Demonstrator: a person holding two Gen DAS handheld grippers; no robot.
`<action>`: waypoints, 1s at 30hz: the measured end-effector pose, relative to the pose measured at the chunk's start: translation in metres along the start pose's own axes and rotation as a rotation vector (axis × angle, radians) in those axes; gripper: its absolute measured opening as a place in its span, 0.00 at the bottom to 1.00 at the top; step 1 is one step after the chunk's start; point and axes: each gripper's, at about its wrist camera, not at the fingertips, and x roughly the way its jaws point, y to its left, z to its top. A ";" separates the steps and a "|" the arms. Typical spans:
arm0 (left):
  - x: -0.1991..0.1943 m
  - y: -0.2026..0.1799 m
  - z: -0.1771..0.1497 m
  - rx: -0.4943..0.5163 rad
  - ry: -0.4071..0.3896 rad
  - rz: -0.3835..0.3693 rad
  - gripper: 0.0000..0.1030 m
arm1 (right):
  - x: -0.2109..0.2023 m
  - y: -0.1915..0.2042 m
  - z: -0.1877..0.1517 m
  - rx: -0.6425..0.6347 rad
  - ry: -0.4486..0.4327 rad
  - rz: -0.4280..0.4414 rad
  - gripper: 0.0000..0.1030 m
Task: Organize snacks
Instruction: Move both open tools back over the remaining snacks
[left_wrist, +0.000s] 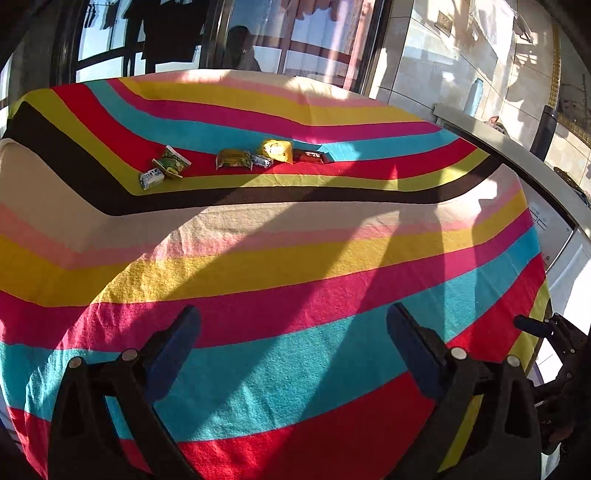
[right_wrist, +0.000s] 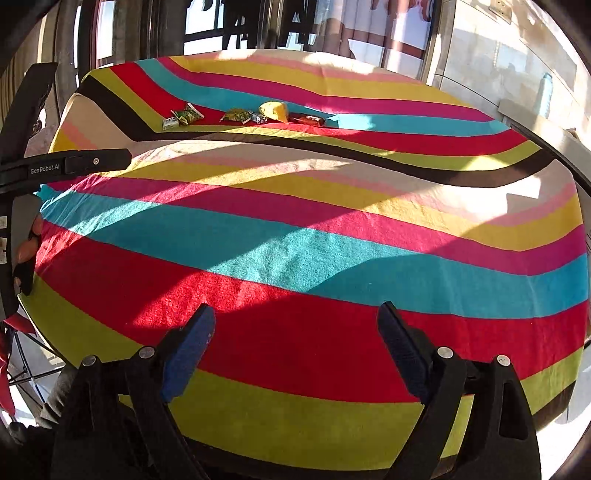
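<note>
**Q:** Sunlit and draped in a striped cloth, what does the table hold?

**A:** Six small snack packets sit in a loose row on the far red stripe: a white one and a green one touching, then another green, a small white, a yellow pouch and a red bar.

**Q:** And the grippers?

**A:** Left gripper and right gripper both hover well short of that row, jaws spread wide, holding nothing. Probably sorting hasn't begun; nothing looks grouped yet.
</note>
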 end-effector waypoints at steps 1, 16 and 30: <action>0.008 0.014 0.007 -0.019 0.004 0.033 0.98 | 0.011 0.004 0.012 -0.020 0.002 0.007 0.84; 0.061 0.088 0.038 -0.182 0.137 0.171 0.98 | 0.157 0.020 0.201 -0.099 -0.071 0.106 0.84; 0.080 0.083 0.051 -0.099 0.215 0.160 0.98 | 0.261 0.008 0.292 -0.195 -0.035 0.191 0.59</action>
